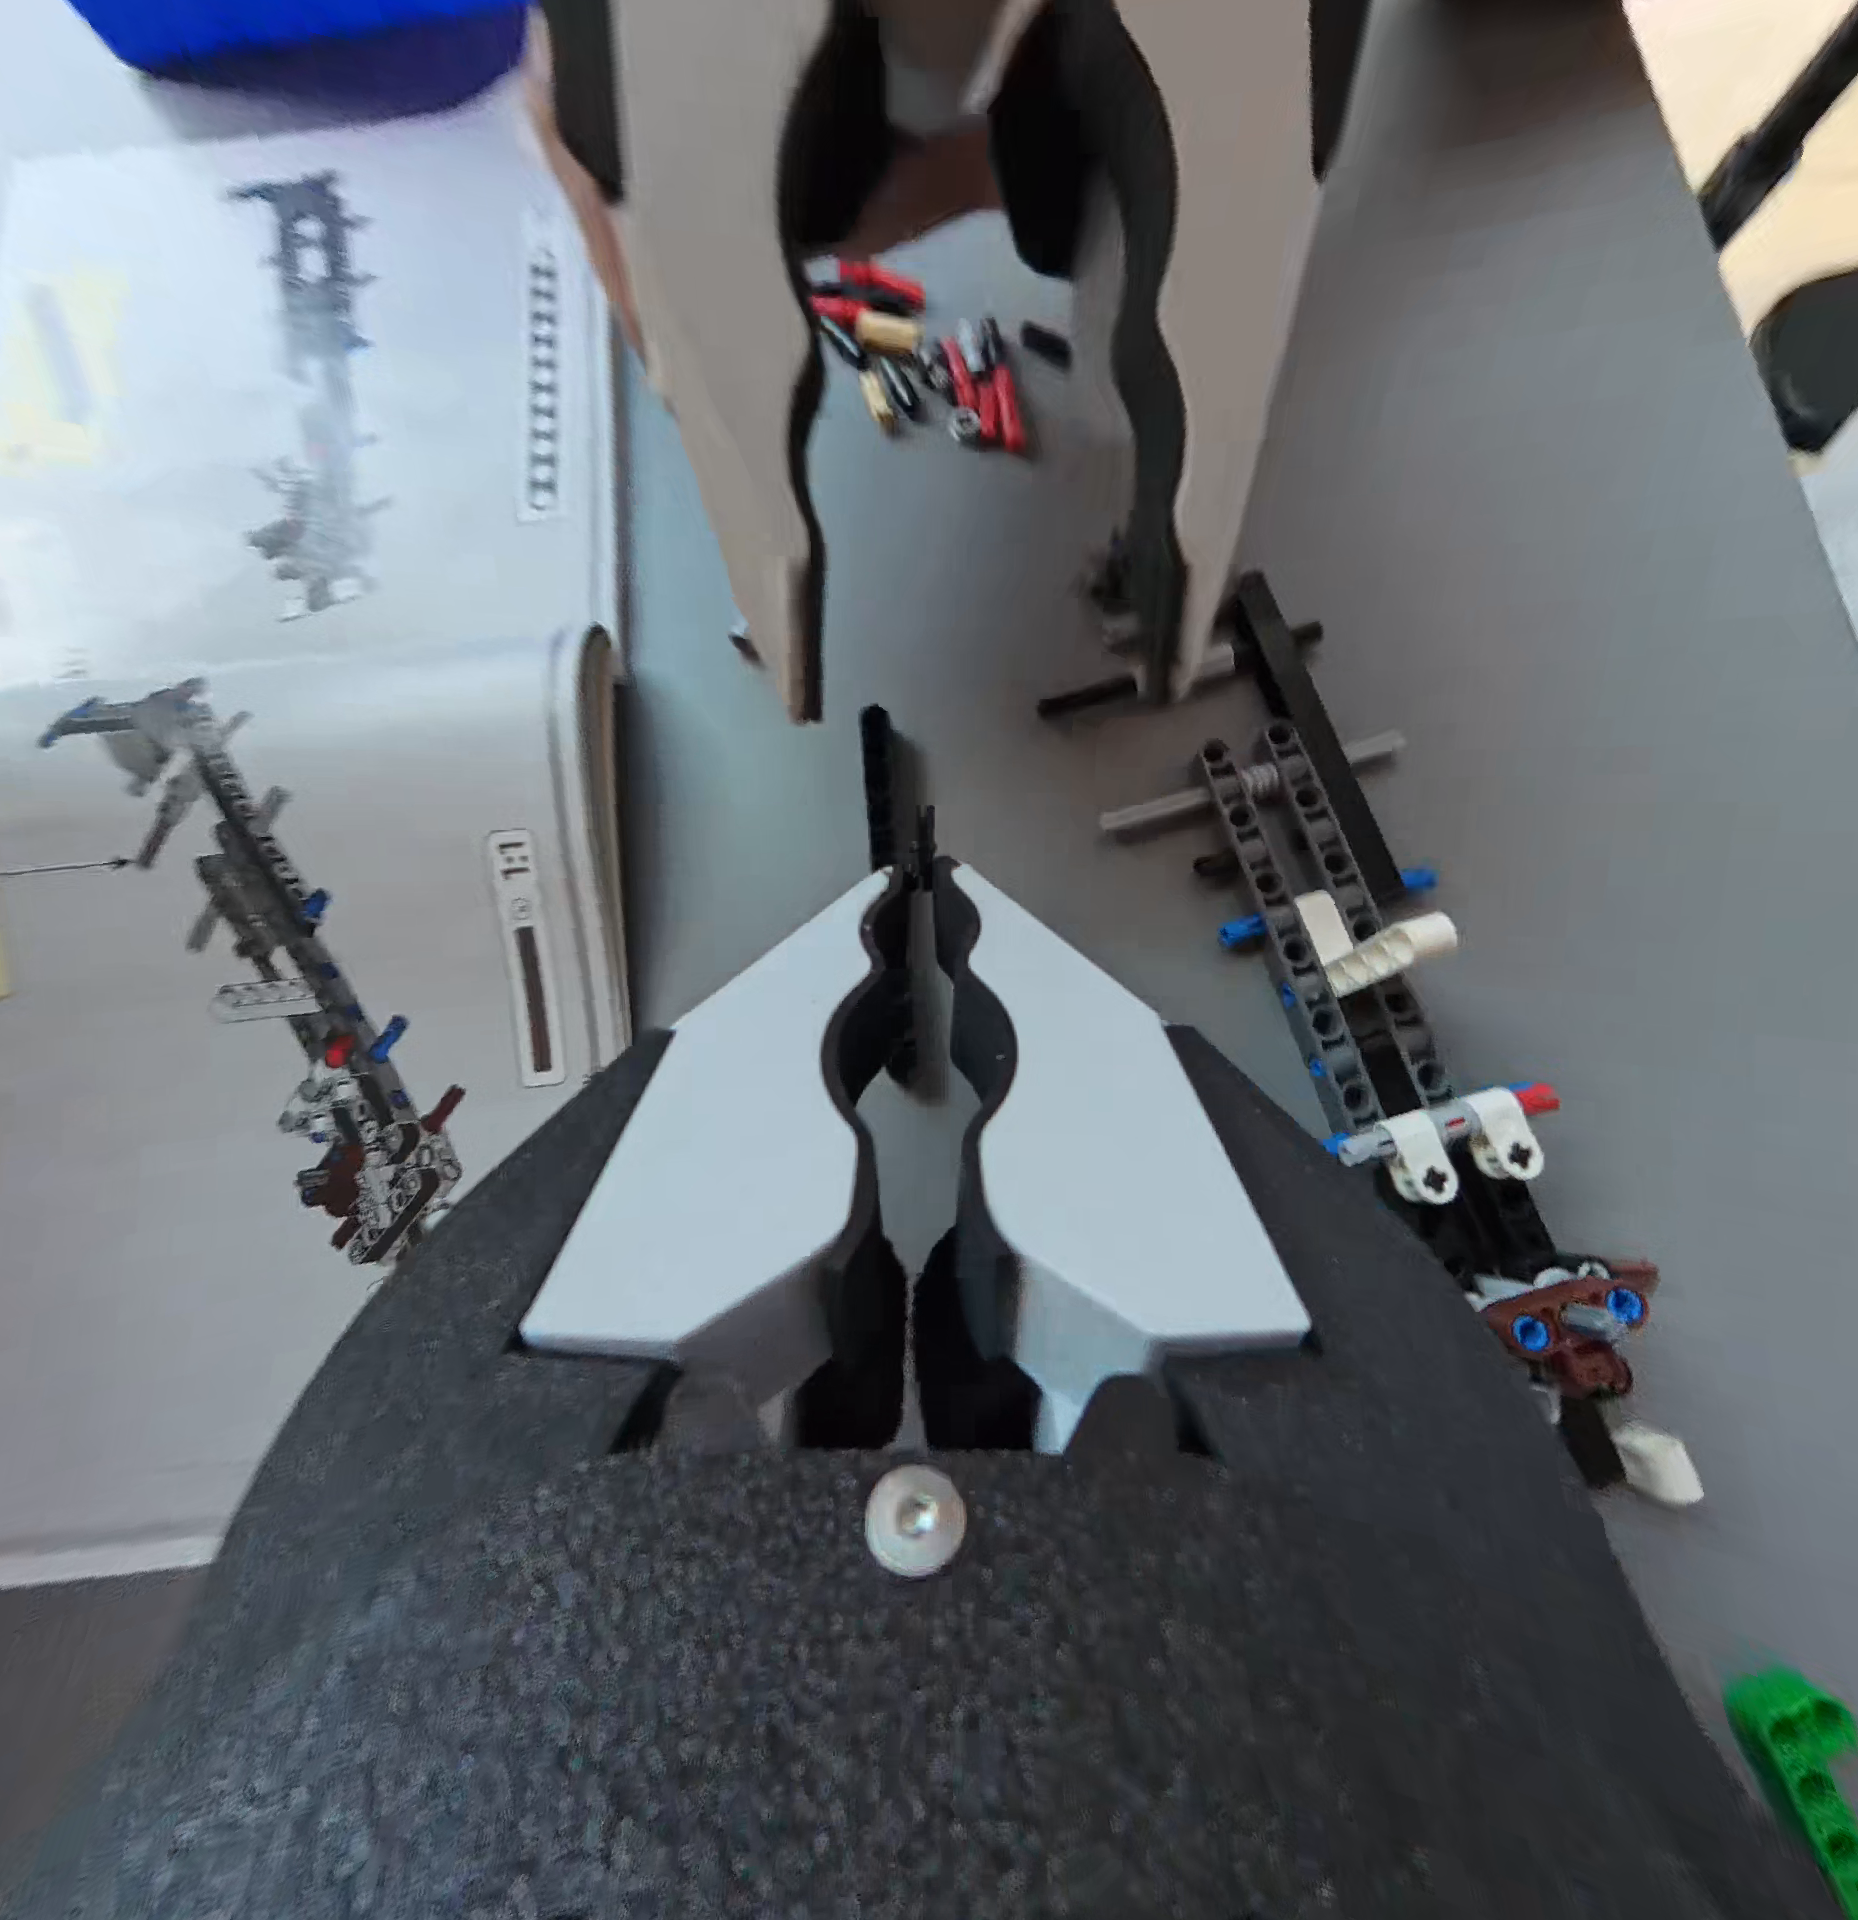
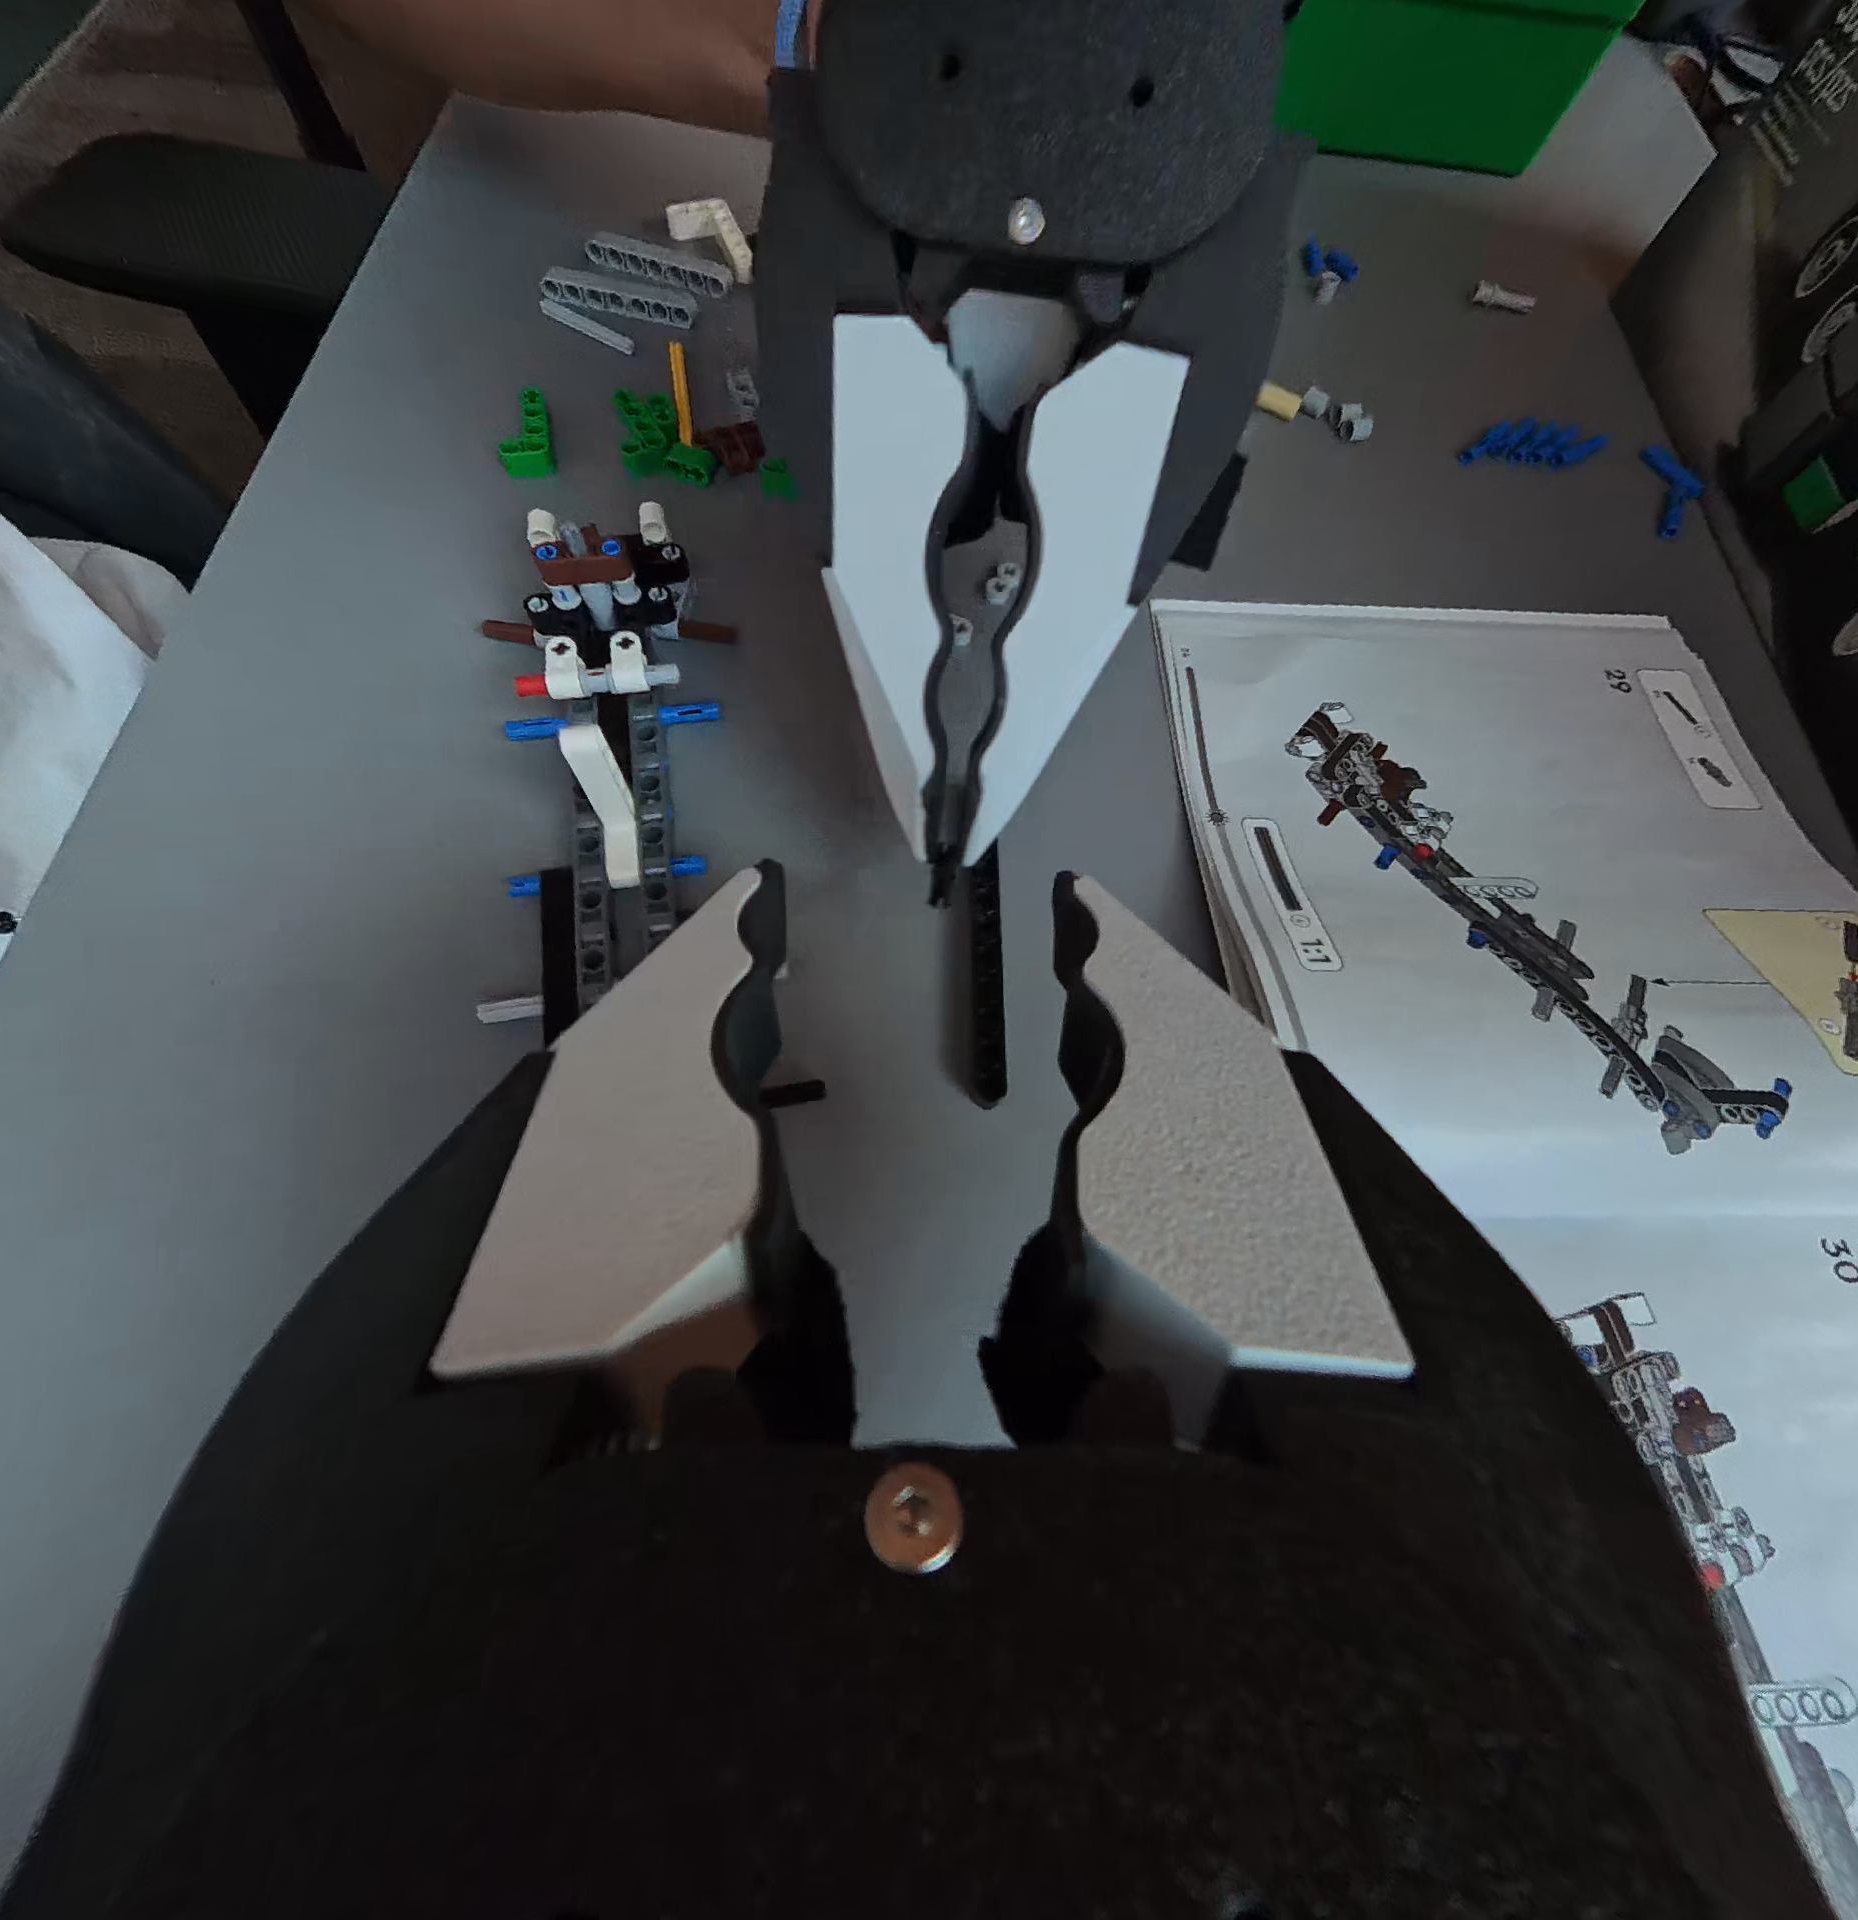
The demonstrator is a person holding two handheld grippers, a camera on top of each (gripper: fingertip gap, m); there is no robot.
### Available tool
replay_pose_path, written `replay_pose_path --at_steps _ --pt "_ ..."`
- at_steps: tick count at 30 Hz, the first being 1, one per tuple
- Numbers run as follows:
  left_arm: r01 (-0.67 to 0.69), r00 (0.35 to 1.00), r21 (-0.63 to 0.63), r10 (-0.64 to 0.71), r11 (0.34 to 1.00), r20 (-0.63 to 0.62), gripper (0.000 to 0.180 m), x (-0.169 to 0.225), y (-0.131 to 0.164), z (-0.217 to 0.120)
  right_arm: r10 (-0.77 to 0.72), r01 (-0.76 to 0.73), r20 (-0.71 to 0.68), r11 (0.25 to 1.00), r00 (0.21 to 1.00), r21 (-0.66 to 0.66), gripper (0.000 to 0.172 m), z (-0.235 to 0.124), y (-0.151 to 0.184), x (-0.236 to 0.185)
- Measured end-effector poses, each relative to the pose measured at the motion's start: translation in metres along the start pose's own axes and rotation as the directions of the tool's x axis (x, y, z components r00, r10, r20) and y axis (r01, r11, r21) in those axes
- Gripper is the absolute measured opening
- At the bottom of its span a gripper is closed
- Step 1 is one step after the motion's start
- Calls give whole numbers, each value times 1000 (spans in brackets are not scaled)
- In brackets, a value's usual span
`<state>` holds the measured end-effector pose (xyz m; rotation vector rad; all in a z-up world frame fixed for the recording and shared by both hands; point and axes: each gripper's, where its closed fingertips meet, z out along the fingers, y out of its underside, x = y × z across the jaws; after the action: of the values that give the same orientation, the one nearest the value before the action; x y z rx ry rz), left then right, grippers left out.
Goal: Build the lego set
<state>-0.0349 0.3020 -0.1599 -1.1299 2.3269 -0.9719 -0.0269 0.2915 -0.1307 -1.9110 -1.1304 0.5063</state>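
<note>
My left gripper is shut on a small black pin, which sticks out past its fingertips. The right wrist view confirms this: the left gripper points down with the pin pinched at its tips. Just under the pin a long black beam lies flat on the grey table; it also shows in the right wrist view. My right gripper is open and empty, its fingers on either side of the beam and above it. In the left wrist view it faces me.
A long grey, black and white beam assembly lies beside the grippers. An open instruction booklet lies on the other side. Loose pins, green pieces, grey beams and blue pins are scattered about. My left and right fingertips are right by each other.
</note>
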Motion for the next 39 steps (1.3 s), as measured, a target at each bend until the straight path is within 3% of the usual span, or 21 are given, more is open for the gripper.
replay_pose_path --at_steps 1,3,5,7,9,10,11,12,14,16,19,21,23,30,39 --pt "18 999 63 -20 998 43 2 -4 -8 -5 5 -5 1 1000 1000 -2 55 1 -2 -2" --pt "8 990 181 -34 983 139 3 -11 -22 -17 30 -30 -10 999 999 14 53 2 -6 -1" --pt "-17 974 253 -41 967 222 3 -15 -31 -27 119 -115 -74 992 990 60 20 0 -10 16" --pt "-30 961 273 -48 962 274 3 -17 -32 -32 320 -296 -116 937 940 186 15 -8 -20 42" --pt "-21 954 277 -64 961 294 3 -20 -31 -33 539 -528 35 806 841 269 9 -16 -30 52" --pt "-13 952 285 -75 959 297 3 -20 -30 -34 580 -611 191 747 792 263 27 -18 -39 43" --pt "-6 950 293 -85 956 299 3 -21 -30 -35 596 -658 290 722 749 213 34 -18 -42 34" --pt "-2 948 298 -93 954 303 3 -22 -30 -36 597 -656 300 738 744 160 38 -14 -36 30" --pt "-4 942 311 -100 950 320 3 -22 -30 -39 530 -566 236 815 815 125 50 -7 -23 26" --pt "-17 938 314 -94 949 333 3 -20 -30 -40 476 -513 245 851 845 113 50 -4 -23 18" --pt "-45 933 301 -68 953 353 3 -16 -32 -40 341 -359 130 920 931 159 24 -3 -29 20" --pt "-63 931 294 -50 954 363 3 -13 -35 -40 264 -269 54 948 963 173 16 -4 -30 22" --pt "-72 931 296 -42 952 362 3 -11 -37 -39 241 -241 28 948 970 206 8 -7 -34 23" --pt "-84 929 299 -34 951 368 3 -10 -40 -41 280 -301 129 933 951 196 9 -5 -30 15" --pt "-80 930 300 -37 951 366 3 -12 -38 -41 278 -299 122 930 953 214 8 -4 -33 16"
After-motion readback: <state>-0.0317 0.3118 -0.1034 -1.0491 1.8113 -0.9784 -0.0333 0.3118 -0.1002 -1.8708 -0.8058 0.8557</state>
